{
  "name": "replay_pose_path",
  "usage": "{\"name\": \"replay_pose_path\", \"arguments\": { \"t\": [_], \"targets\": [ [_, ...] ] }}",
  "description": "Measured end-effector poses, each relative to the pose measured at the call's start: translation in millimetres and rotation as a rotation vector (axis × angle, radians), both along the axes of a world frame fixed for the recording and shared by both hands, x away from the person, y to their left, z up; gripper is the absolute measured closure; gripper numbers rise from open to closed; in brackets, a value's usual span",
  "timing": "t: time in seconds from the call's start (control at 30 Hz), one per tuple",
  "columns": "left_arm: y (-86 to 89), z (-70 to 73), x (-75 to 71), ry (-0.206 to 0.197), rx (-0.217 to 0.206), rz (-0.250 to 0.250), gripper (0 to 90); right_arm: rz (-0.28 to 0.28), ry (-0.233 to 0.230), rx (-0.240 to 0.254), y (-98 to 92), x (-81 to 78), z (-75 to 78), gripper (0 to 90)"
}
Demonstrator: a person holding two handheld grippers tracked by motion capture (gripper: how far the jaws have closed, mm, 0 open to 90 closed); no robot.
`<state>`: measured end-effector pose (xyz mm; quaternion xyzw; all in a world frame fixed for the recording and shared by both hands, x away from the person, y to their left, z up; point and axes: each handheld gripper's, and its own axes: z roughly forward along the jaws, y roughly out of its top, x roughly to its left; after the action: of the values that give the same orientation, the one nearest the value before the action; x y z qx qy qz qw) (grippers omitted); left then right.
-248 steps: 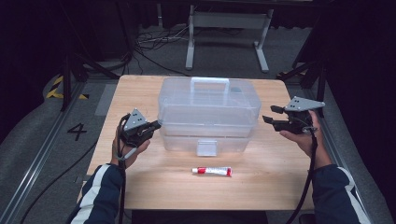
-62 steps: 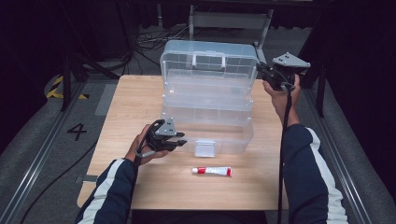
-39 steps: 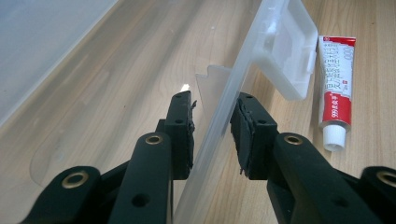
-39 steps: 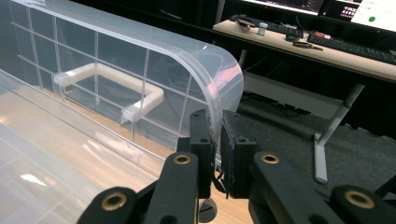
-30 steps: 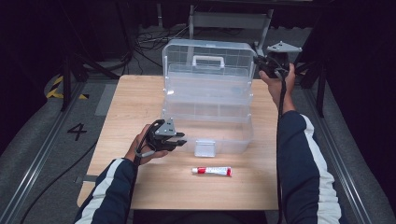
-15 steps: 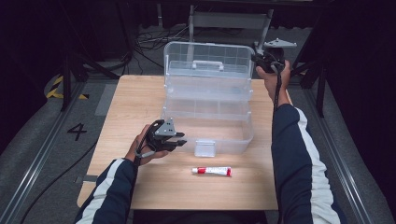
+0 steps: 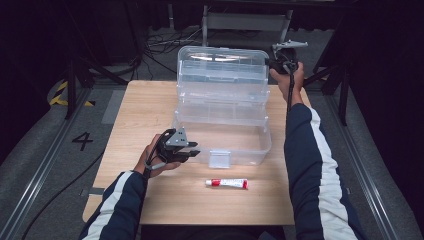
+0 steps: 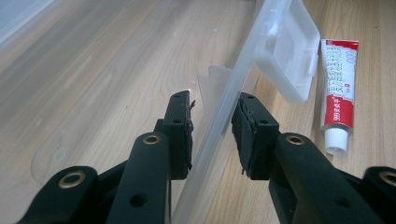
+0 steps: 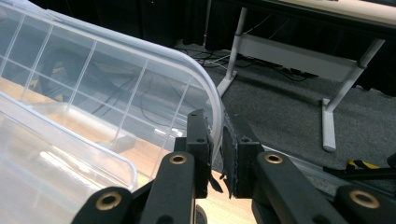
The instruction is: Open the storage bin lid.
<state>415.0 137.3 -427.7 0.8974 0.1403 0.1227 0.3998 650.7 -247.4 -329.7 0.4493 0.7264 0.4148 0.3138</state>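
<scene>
Right now the big see-through plastic box (image 7: pixel 222 125) sits in the middle of the wooden table (image 7: pixel 135 115), its lid (image 7: pixel 220 70) tipped up at the back. The right gripper (image 7: pixel 280 59) pinches the lid's rim. The left gripper (image 7: pixel 187 150) straddles the box's front wall, jaws a little apart, by the white latch (image 8: pixel 285 56).
</scene>
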Motion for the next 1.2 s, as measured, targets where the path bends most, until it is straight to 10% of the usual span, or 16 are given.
{"name": "replay_pose_path", "arguments": {
  "t": [1.2],
  "targets": [
    [0.8,-0.7,-1.9,0.0,-0.006,-0.001,67.7,-0.016,0.139,0.01,-6.9,35.6,-47.3,90.0]
  ]
}}
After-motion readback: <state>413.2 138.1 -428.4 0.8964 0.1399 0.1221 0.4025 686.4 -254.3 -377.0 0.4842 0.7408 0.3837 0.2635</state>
